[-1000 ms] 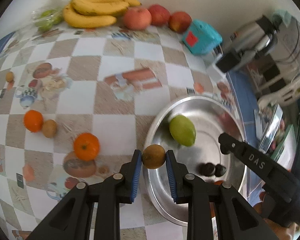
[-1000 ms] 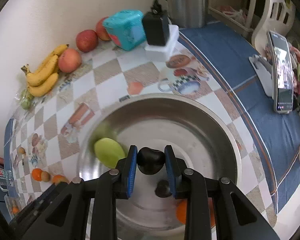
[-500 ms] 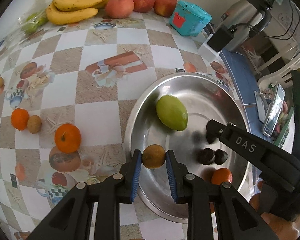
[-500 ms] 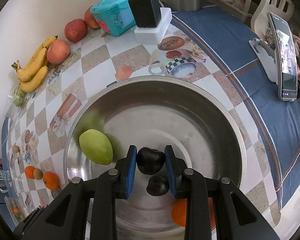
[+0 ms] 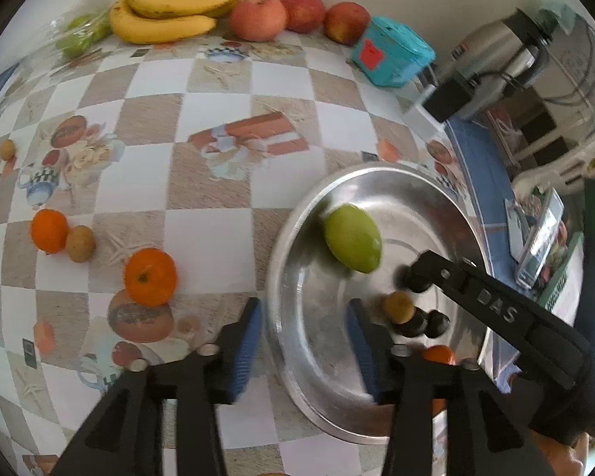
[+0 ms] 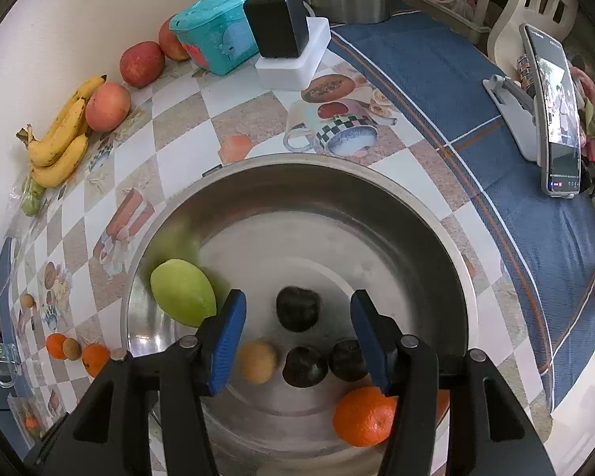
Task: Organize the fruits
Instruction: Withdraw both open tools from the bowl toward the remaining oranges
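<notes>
A steel bowl [image 5: 297, 246] [image 6: 436, 238] holds a green mango [image 5: 352, 238] [image 6: 183, 292], a small brown fruit [image 5: 397, 307] [image 6: 257, 361], three dark round fruits [image 6: 298, 308] and an orange [image 6: 364, 416]. My left gripper [image 5: 303, 329] is open and empty over the bowl's left rim. My right gripper [image 6: 297, 327] is open and empty above the dark fruits. Two oranges [image 5: 150, 276] and a brown fruit [image 5: 80, 243] lie on the checked tablecloth to the left.
Bananas [image 5: 170, 12], apples [image 5: 258, 18] and a teal box [image 5: 390, 55] line the back wall. A charger on a white block [image 6: 285, 39], a steel kettle [image 5: 496, 51] and a phone on a stand [image 6: 555, 115] stand to the right.
Both grippers opened. The brown fruit dropped from the left gripper into the bowl; the dark fruit dropped from the right gripper beside the others.
</notes>
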